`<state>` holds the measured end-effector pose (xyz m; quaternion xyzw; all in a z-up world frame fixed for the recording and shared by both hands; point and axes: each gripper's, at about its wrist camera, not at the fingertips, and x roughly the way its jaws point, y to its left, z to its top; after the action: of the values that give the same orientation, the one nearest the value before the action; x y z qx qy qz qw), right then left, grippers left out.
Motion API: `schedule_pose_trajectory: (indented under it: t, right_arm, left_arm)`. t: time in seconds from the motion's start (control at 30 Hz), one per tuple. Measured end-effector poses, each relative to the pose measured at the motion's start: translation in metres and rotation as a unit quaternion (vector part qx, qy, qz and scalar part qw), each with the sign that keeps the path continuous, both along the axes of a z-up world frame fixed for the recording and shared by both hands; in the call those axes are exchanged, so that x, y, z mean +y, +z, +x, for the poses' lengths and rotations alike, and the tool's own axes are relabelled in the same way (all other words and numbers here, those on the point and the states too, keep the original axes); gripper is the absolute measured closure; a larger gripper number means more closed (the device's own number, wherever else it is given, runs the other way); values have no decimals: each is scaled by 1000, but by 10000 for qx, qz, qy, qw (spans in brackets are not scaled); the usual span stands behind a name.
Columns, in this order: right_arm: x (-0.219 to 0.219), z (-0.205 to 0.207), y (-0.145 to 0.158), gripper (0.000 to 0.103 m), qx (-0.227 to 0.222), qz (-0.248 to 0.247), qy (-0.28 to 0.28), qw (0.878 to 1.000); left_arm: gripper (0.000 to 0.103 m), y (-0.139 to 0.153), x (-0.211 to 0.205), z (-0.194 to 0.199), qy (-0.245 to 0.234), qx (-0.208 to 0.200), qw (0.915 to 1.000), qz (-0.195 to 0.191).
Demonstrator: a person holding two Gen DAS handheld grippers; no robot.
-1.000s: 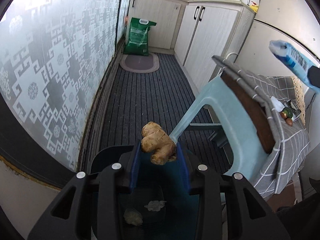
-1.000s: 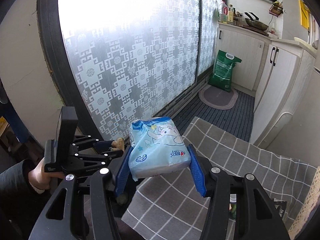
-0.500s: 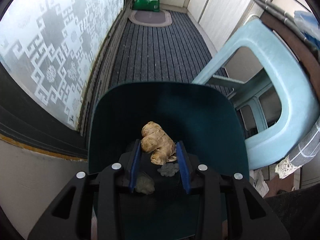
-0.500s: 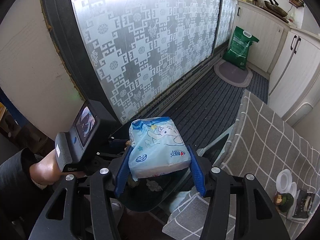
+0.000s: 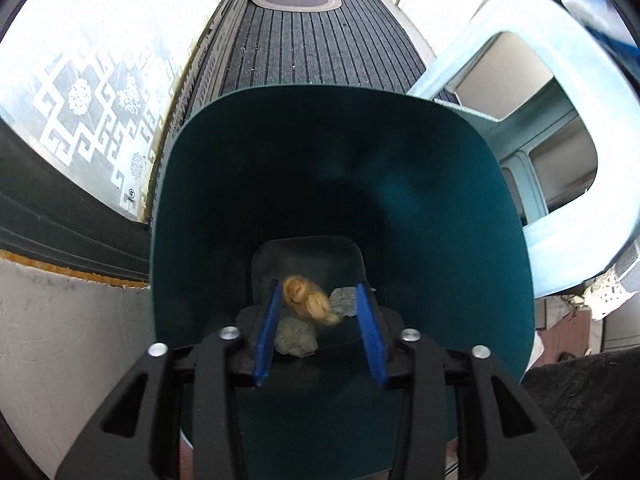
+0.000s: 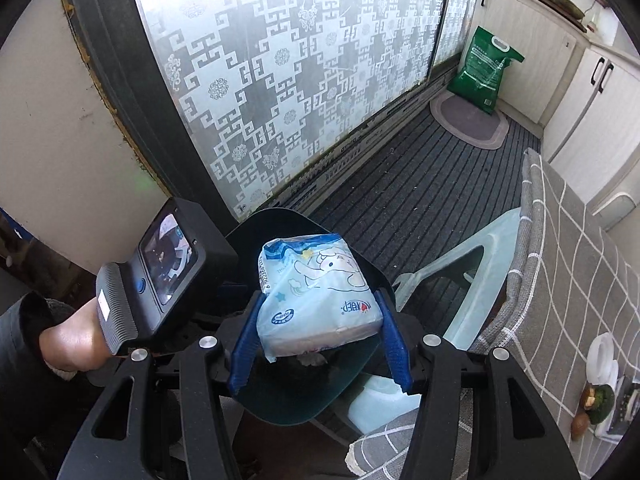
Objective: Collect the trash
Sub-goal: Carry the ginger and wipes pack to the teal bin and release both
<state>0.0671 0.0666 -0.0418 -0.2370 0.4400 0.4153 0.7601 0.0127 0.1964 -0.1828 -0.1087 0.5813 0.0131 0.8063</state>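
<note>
A dark teal trash bin [image 5: 200, 208] stands on the floor and also shows in the right wrist view [image 6: 280, 408]. My left gripper [image 5: 318, 306] is open inside the bin's mouth. A knobbly piece of ginger [image 5: 308, 300] is blurred between the fingers, touching neither pad, above crumpled scraps [image 5: 296, 336] at the bin's bottom. My right gripper [image 6: 318, 320] is shut on a light blue tissue pack [image 6: 320, 296] and holds it over the bin.
A pale blue plastic stool [image 5: 560, 132] stands right of the bin, beside a grey checked tablecloth [image 6: 568, 264]. A patterned frosted glass door [image 6: 300, 80] runs along the left. A green bag [image 6: 484, 68] and oval mat [image 6: 468, 124] lie far down the striped floor.
My left gripper went down into the bin, opened and let go of the ginger, which now falls. My right gripper moved with the tissue pack over the bin.
</note>
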Motion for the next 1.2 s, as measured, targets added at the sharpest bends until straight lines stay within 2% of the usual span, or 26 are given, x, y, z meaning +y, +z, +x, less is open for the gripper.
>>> schedule_pose_trajectory:
  t: [0.13, 0.33, 0.5, 0.63, 0.8, 0.9, 1.2]
  right_arm:
    - [8, -4, -2, 48, 60, -33, 83, 9999]
    - [23, -6, -22, 48, 292, -199, 112, 9993]
    - [30, -4, -40, 48, 494, -311, 44, 9983]
    - [35, -3, -61, 48, 620, -448, 26, 9971]
    - [42, -3, -95, 48, 877, -731, -45, 9935]
    - [45, -6, -112, 48, 979, -895, -26, 9912]
    - [51, -19, -154, 46, 1091, -1329, 98, 9850]
  left_arm:
    - [63, 8, 4, -3, 52, -180, 9998, 106]
    - [75, 33, 14, -12, 184, -696, 9970, 298]
    - [85, 58, 23, -22, 305, -1212, 9912, 449]
    - [90, 83, 21, -29, 338, -1688, 9832, 608]
    - [93, 109, 25, -40, 446, -2274, 9707, 636]
    - [94, 128, 27, -44, 504, -2681, 9601, 623]
    - [94, 179, 15, -69, 393, -3930, 9159, 711]
